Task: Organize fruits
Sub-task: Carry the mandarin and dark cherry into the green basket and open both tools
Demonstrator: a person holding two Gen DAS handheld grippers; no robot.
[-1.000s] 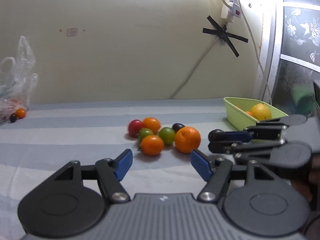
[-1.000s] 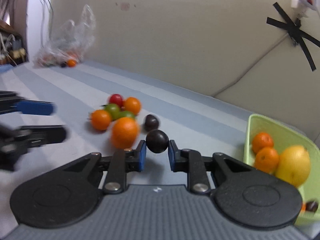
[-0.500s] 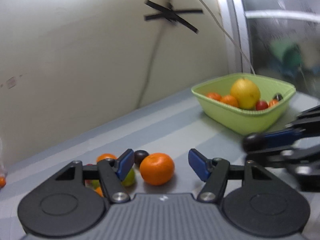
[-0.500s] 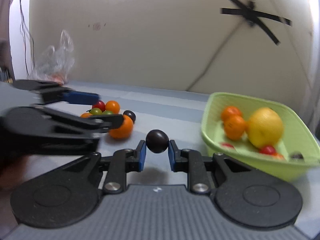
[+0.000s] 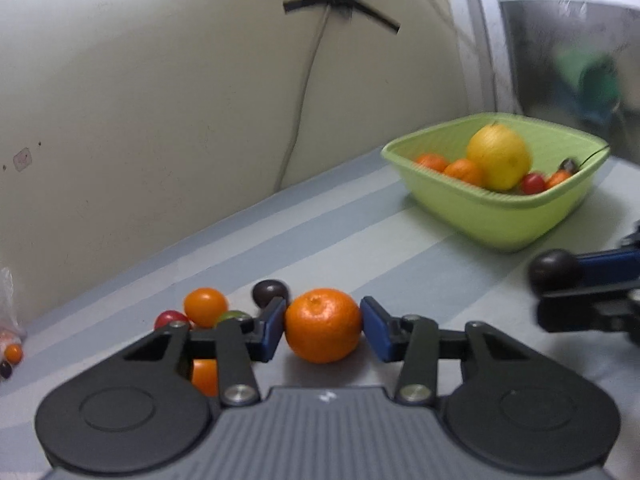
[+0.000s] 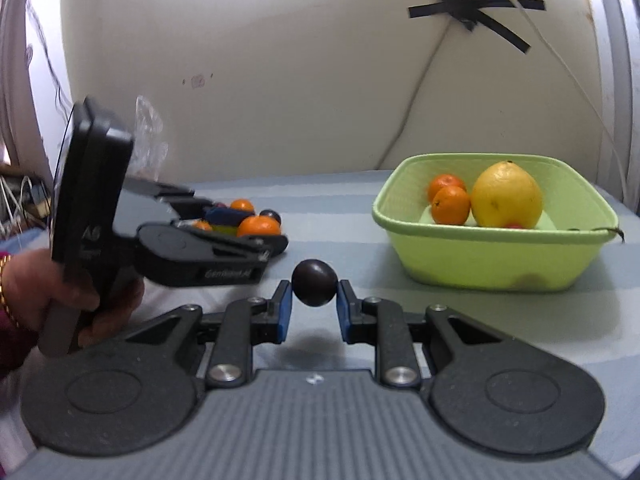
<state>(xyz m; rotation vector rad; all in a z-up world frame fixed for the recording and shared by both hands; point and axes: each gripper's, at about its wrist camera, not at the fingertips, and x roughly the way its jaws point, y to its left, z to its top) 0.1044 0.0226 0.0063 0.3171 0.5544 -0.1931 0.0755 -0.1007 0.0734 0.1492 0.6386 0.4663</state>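
The left gripper [image 5: 323,326], wide open a second ago, is closing around the orange [image 5: 323,325], while the right gripper [image 6: 314,307] carries its dark plum [image 6: 314,283] nearer the green basket [image 6: 496,254].

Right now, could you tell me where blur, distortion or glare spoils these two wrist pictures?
Left wrist view: the right tool with its dark fruit is blurred at the edge; the orange between the left tool pads is fairly sharp. Right wrist view: the green basket is clear, its shadow soft; the hand is smeared. Both bend the wall; neither shows harsh glare.
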